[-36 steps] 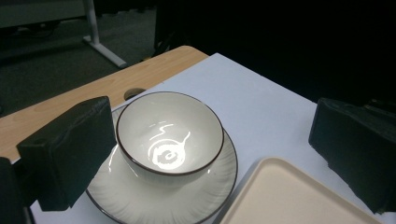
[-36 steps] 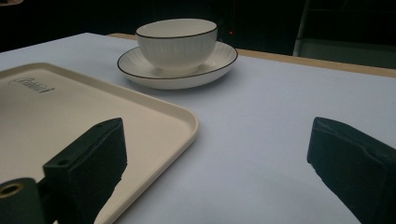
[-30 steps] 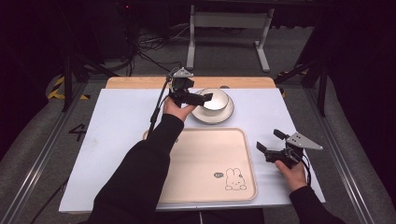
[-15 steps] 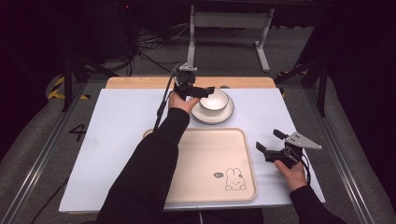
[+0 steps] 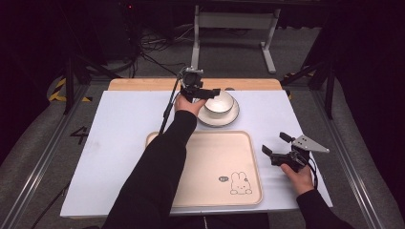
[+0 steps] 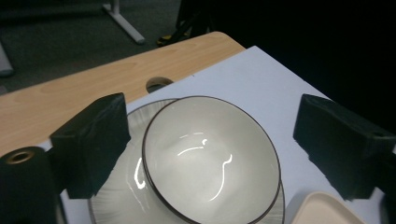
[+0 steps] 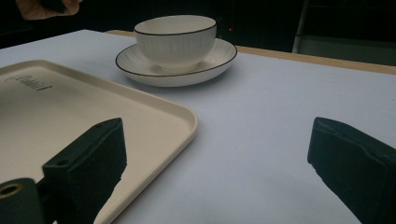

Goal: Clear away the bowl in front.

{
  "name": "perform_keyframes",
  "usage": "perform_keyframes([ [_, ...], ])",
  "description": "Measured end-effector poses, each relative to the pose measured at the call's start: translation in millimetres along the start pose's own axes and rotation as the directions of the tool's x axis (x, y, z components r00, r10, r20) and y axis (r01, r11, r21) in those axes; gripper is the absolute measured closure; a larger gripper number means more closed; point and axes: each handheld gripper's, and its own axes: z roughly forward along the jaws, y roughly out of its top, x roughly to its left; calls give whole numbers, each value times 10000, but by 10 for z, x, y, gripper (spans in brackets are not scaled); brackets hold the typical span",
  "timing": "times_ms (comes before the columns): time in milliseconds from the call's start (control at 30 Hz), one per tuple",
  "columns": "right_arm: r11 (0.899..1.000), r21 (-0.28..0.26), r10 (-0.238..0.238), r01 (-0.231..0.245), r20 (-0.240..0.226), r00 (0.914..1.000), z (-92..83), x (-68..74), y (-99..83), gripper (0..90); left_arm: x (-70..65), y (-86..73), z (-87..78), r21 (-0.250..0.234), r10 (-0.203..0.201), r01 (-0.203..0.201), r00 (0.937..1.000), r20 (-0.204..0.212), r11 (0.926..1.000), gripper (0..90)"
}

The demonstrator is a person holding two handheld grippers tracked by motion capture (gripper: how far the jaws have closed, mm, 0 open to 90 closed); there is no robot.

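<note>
Left gripper (image 5: 206,91) held at far side of table (image 5: 114,143), jaws spread wide, nothing between the pads. Seen from its own camera: white bowl (image 6: 210,158) with dark rim directly ahead and below, centred between the two jaws, neither jaw touching it. Bowl seated in ribbed saucer (image 6: 121,186), saucer edge passing under the left-hand jaw. Round hole (image 6: 159,84) in bare wood strip just beyond the saucer. Corner of beige tray (image 6: 327,210) low and toward the right-hand jaw.

Tray (image 5: 215,167) lying between the two grippers on the white table cover, rabbit drawing (image 5: 240,183) near its right front corner.

Right gripper (image 5: 277,145) held low near right edge of table, just right of tray, jaws released and wide apart, empty. From its own camera: tray corner (image 7: 177,116) ahead of the left-hand jaw, bare white surface ahead of the other. Bowl (image 7: 175,39) and saucer (image 7: 219,56) well ahead, left of centre, upright, beyond the tray
</note>
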Motion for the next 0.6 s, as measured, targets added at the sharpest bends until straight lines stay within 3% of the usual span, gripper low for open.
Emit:
perform_keyframes([
  [133,10000,-21,-20,20,-22,10000,-1,-1,-1,50,43,-58,124,743,-818,811,9966,59,9939,179],
  [233,10000,-13,-47,47,-44,10000,-2,-2,0,50,70,-83,167,933,-1040,1025,9945,110,9903,178],
  [300,10000,-17,-62,62,-44,10000,-3,-4,-1,50,94,-103,203,1076,-1299,1305,9914,-126,9856,171],
  [433,10000,-15,-64,64,-49,10000,-3,-4,-1,50,123,-124,231,1202,-1421,1443,9895,-268,9822,171],
  [600,10000,-14,-65,65,-52,10000,-3,-3,-1,50,140,-186,327,1770,-1375,1442,9893,-497,9736,181],
])
